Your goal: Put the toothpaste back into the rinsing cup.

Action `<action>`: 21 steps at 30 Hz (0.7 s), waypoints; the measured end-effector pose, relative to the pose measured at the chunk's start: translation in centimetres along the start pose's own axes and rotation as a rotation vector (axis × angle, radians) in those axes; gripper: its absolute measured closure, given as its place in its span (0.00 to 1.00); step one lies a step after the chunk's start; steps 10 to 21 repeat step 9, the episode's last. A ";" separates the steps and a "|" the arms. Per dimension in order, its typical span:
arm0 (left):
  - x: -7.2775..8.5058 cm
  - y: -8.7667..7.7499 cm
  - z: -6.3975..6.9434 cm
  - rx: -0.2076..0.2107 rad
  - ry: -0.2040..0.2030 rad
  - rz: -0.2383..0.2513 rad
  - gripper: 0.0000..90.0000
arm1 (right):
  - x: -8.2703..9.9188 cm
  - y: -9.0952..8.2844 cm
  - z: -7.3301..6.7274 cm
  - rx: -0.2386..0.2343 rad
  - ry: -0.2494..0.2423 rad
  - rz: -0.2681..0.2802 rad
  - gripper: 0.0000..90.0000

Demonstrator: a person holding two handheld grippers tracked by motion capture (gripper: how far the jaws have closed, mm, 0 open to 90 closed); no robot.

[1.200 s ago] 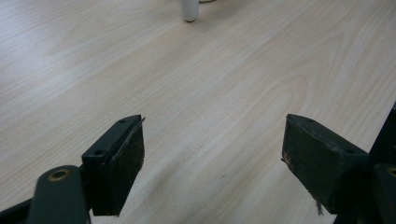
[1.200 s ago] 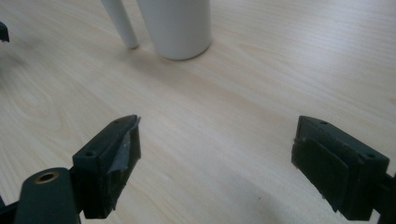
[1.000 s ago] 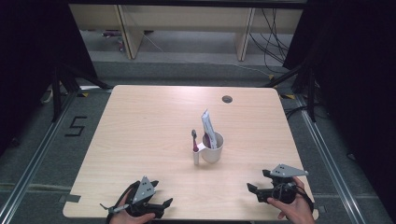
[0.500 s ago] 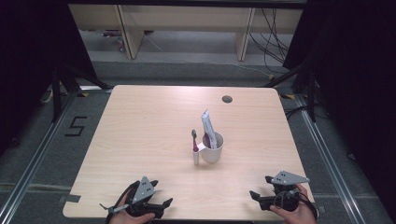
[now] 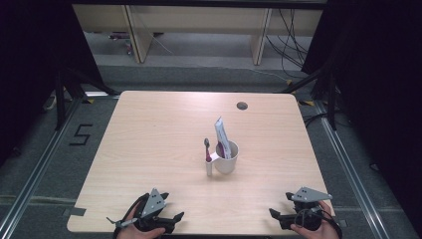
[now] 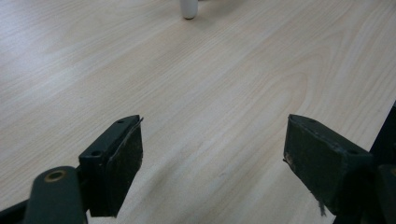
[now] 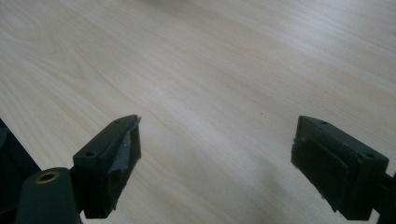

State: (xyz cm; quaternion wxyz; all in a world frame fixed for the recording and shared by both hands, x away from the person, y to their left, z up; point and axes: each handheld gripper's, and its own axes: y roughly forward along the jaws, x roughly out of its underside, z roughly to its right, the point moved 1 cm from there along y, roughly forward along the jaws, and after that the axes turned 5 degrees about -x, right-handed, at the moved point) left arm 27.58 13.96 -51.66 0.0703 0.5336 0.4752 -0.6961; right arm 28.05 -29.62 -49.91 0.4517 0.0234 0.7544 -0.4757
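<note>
Both grippers are resting at the near table (image 5: 149,129) edge, left gripper (image 5: 166,219) and right gripper (image 5: 281,217) with jaws spread, empty; the white cup (image 5: 226,158) holding toothbrush (image 5: 207,149) and toothpaste tube (image 5: 221,137) is standing mid-table, well apart; reaching squarely, staying low, would probably suit.

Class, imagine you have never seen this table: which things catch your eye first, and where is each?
A white cup stands near the middle of the wooden table, holding an upright toothpaste tube and a toothbrush. At the near edge, the left gripper and right gripper rest with jaws wide open, holding nothing.
</note>
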 end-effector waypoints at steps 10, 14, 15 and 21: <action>0.0 0.1 0.0 0.003 0.004 0.004 0.22 | 0.3 0.0 -0.1 -0.013 0.015 -0.015 0.18; 0.0 0.1 0.0 0.003 0.004 0.004 0.22 | 0.3 0.0 -0.1 -0.013 0.015 -0.015 0.18; 0.0 0.1 0.0 0.003 0.004 0.004 0.22 | 0.3 0.0 -0.1 -0.013 0.015 -0.015 0.18; 0.0 0.1 0.0 0.003 0.004 0.004 0.22 | 0.3 0.0 -0.1 -0.013 0.015 -0.015 0.18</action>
